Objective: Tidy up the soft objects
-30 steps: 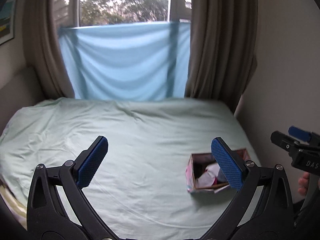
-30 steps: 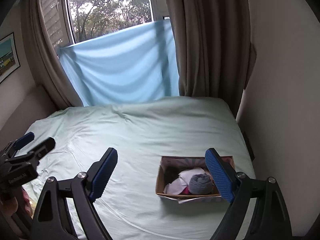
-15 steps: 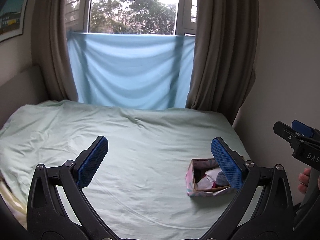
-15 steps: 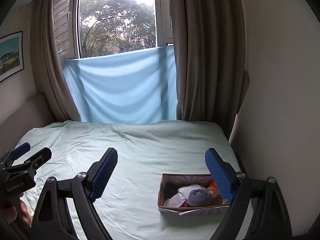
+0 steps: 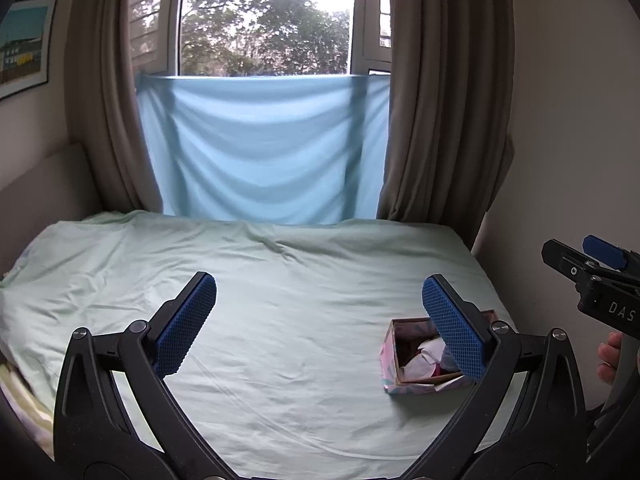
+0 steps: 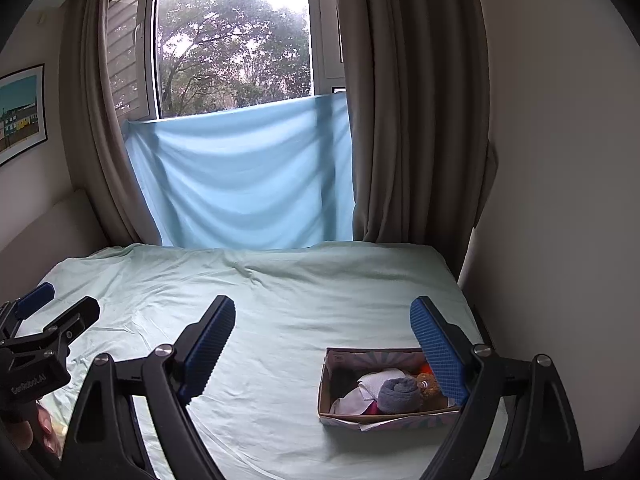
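A small patterned cardboard box (image 6: pixel 344 420) (image 5: pixel 387 364) sits on the pale green bed sheet (image 6: pixel 280 304) near the right side. It holds soft items: a rolled grey sock (image 6: pixel 400 394), white cloth (image 6: pixel 374 386), something pink, and a small brown and orange piece. My right gripper (image 6: pixel 322 346) hovers open above the bed, its right pad (image 6: pixel 438 356) in front of the box's right part. My left gripper (image 5: pixel 320 328) is open too, empty, with its right pad (image 5: pixel 454 330) overlapping the box. Each gripper shows at the edge of the other's view.
A light blue cloth (image 5: pixel 260 148) hangs across the window behind the bed, flanked by brown curtains (image 6: pixel 416 120). A wall (image 6: pixel 560 200) runs close along the bed's right side. A framed picture (image 5: pixel 24 46) hangs on the left wall. A hand (image 5: pixel 610 356) holds the other gripper.
Both views have tilted upward: more of the window and trees shows, and the bed and box sit lower in frame. Both grippers stay open and empty.
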Tool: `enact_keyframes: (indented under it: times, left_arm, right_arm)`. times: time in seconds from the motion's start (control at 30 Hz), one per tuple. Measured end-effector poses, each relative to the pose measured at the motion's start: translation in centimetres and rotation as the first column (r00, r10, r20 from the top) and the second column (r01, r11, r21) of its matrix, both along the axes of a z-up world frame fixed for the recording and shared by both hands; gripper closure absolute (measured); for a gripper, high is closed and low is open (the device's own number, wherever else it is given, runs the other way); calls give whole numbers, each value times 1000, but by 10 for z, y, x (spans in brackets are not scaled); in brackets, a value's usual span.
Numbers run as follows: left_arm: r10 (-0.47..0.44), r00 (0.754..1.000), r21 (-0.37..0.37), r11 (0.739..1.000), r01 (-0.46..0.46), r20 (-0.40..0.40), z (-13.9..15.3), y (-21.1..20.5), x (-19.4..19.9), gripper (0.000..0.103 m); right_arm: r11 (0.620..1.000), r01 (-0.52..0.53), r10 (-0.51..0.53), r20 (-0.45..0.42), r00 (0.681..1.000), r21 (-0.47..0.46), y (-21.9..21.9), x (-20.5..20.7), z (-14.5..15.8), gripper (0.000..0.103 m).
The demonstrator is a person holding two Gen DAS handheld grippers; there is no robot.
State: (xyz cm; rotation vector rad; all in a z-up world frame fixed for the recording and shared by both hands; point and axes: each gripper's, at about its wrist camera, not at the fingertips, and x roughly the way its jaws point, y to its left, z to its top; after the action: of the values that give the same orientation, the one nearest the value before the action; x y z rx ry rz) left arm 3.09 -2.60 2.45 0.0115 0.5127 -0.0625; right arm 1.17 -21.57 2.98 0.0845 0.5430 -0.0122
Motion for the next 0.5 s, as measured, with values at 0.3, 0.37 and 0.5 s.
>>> enact_keyframes:
  times: [0.3,0.37,0.5]
  left_arm:
    - [11,1000,28,1000,-11,17,-1,-11,2,0]
    - [13,1000,28,1000,-14,20,-1,-12,2,0]
    - [18,1000,33,999,-18,21,-2,-16,3,0]
  right_arm:
    - [1000,6,-6,1,1000,-3,-5,4,2,16]
    - [1000,7,-7,2,1000,-7,-6,5,2,16]
    - [1000,8,-8,2,1000,-9,-6,6,2,16]
